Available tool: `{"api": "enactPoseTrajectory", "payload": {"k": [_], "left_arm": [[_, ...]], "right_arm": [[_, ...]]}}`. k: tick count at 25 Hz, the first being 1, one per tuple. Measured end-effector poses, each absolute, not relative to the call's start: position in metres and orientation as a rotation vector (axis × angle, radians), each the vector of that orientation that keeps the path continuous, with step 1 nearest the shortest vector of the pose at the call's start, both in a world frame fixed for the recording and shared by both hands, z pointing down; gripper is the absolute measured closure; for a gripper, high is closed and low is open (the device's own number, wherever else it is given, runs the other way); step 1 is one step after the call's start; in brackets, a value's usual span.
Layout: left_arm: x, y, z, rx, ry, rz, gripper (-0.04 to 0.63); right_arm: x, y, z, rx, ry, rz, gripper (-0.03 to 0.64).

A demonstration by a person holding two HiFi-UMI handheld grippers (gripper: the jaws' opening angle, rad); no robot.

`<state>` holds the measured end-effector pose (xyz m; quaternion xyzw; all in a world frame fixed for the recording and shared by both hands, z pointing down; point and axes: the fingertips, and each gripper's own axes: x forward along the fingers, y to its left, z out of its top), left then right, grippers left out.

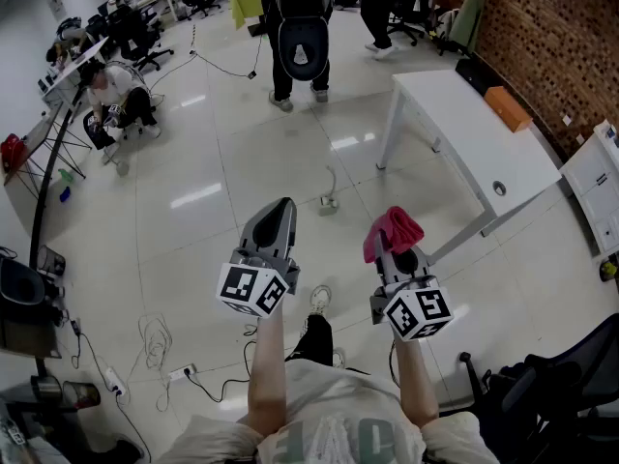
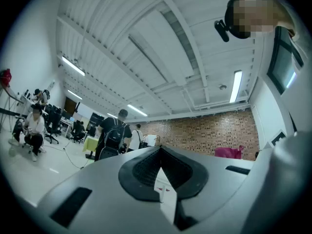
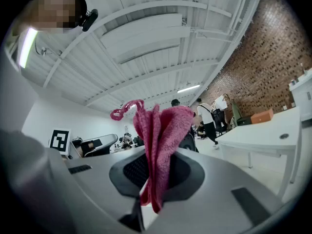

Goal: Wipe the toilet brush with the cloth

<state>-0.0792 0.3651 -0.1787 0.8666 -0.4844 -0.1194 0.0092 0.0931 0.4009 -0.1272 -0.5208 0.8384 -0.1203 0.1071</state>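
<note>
In the head view, the left gripper (image 1: 280, 209) is seen clenched and empty. The right gripper (image 1: 395, 249) is clamped on the cloth (image 1: 394, 228), which is bunched at its tip toward 12 o'clock. A slim stemmed object (image 1: 329, 197) stands upright on the floor beyond both grippers at 12 o'clock. It may be the toilet brush, but this cannot be confirmed.

In the left gripper view, the jaws are shown pressed together with nothing between them. An unheld brush could be tipped over by a one-sided wipe.

In the right gripper view, the cloth (image 3: 161, 130) is pinched by a narrow fold only. Its long axis is laid along the jaws, with the free end toward 12 o'clock. It could be dragged out by friction during wiping.
</note>
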Motion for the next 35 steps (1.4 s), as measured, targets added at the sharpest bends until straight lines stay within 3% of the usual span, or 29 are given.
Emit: {"api": "enactPoseTrajectory", "payload": {"k": [9, 22, 35], "left_arm": [[-0.082, 0.224, -0.166, 2.626, -1.453, -0.519, 0.592], [-0.108, -0.021, -0.176, 2.769, -1.367, -0.387, 0.592], [-0.099, -0.088, -0.159, 2.737, -1.438, -0.361, 0.592]], "right_arm": [[0.088, 0.273, -0.118, -1.55, 2.522, -0.322, 0.586], [0.034, 0.028, -0.133, -1.557, 2.48, -0.359, 0.586], [0.043, -0.066, -0.134, -1.531, 2.526, -0.273, 0.586]]}}
